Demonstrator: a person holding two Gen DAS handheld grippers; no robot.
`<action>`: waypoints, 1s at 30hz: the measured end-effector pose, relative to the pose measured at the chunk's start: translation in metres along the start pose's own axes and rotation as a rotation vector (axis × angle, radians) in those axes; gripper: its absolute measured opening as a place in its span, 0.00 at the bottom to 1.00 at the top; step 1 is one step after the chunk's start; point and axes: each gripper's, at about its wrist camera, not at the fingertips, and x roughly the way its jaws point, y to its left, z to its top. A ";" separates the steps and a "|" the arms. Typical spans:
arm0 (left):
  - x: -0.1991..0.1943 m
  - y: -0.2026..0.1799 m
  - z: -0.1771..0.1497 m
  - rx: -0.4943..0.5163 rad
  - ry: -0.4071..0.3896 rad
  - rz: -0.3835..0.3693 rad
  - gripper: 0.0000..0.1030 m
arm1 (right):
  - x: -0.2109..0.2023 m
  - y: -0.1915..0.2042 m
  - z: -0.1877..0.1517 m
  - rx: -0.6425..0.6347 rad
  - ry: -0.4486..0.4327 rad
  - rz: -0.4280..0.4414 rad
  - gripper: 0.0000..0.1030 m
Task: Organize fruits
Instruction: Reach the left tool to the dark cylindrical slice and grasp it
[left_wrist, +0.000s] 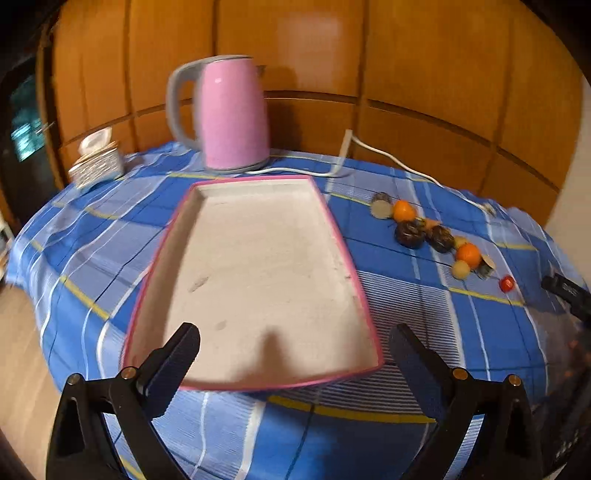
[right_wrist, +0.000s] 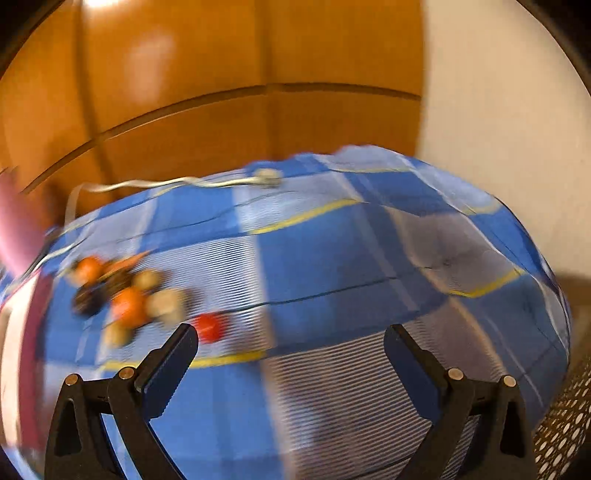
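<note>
A pink-rimmed white tray (left_wrist: 334, 236) lies on the blue checked tablecloth, bare inside. My left gripper (left_wrist: 295, 347) is open and empty over the tray's near end. A cluster of small fruits (left_wrist: 436, 232) lies to the tray's right: two oranges, dark round ones, pale ones, and a small red fruit (left_wrist: 506, 283) apart at the near end. In the blurred right wrist view the same cluster (right_wrist: 125, 295) sits at the left, with the red fruit (right_wrist: 209, 326) just beyond my left fingertip. My right gripper (right_wrist: 291, 343) is open and empty above the cloth.
A pink electric kettle (left_wrist: 232, 114) stands behind the tray, its white cord (left_wrist: 399, 162) running right along the table's back edge. A small white box (left_wrist: 98, 162) sits at the back left. Wooden panels close the back. A perforated surface (right_wrist: 565, 432) shows at right.
</note>
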 end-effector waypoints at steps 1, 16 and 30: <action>0.001 -0.002 0.003 0.010 0.003 -0.020 1.00 | 0.007 -0.010 0.002 0.027 0.015 -0.034 0.99; 0.046 -0.033 0.094 0.108 0.059 -0.173 1.00 | 0.050 -0.042 -0.017 0.106 0.106 -0.195 0.99; 0.154 -0.075 0.146 0.310 0.219 -0.241 0.62 | 0.055 -0.043 -0.017 0.109 0.094 -0.199 1.00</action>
